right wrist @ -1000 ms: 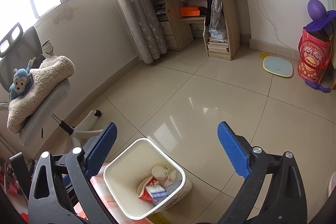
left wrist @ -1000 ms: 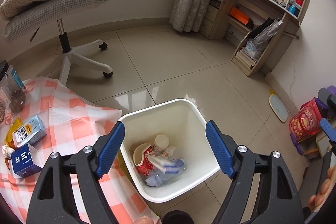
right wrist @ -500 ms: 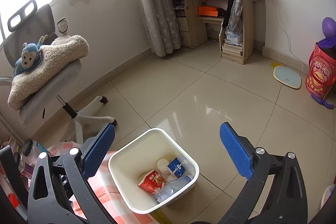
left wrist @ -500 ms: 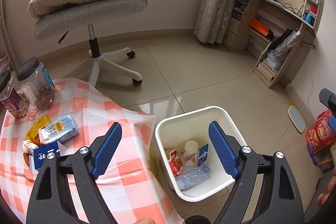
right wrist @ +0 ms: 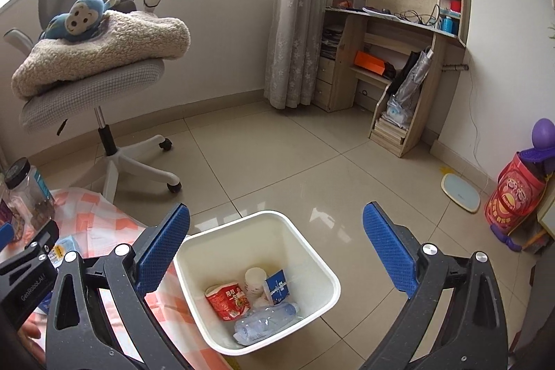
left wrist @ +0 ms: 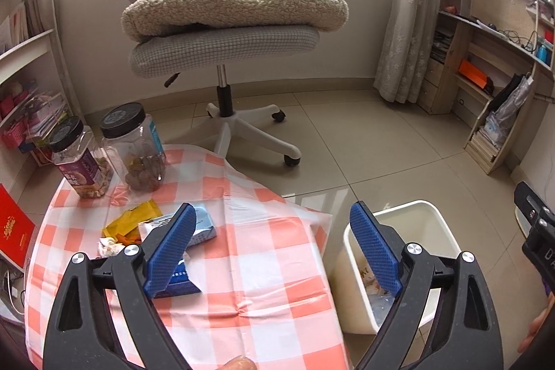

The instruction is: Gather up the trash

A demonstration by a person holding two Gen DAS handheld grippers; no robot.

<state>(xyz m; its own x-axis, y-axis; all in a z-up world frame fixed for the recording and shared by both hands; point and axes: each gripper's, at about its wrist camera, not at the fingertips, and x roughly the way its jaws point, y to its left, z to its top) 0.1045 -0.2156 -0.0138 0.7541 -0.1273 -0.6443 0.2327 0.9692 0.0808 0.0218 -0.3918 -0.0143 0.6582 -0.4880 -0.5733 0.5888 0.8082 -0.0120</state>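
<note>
A white trash bin (right wrist: pixel 314 248) stands on the floor beside a round table with an orange-checked cloth (left wrist: pixel 263 266). Inside lie a red cup (right wrist: pixel 227 300), a small blue carton (right wrist: pixel 277 288) and a crushed clear bottle (right wrist: pixel 265 323). On the cloth rest a light blue packet (left wrist: pixel 203 227), a yellow wrapper (left wrist: pixel 133 221) and a dark blue box (left wrist: pixel 177 283). My left gripper (left wrist: pixel 274 247) hovers over the table's right part, jaws opening wide, nothing between them. My right gripper (right wrist: pixel 277 248) hangs above the bin, open and empty.
Two lidded jars (left wrist: pixel 133 148) stand at the table's far edge. A grey swivel chair (left wrist: pixel 225 47) carrying a fleece blanket and a blue monkey toy stands behind. A wooden desk with shelves (right wrist: pixel 392 58), a floor scale (right wrist: pixel 461 191) and a red toy bucket (right wrist: pixel 517 196) lie farther right.
The left gripper has swung left from over the bin to over the table, and its jaws look wider. The right view has rolled level and shifted left; a blue carton now lies in the bin.
</note>
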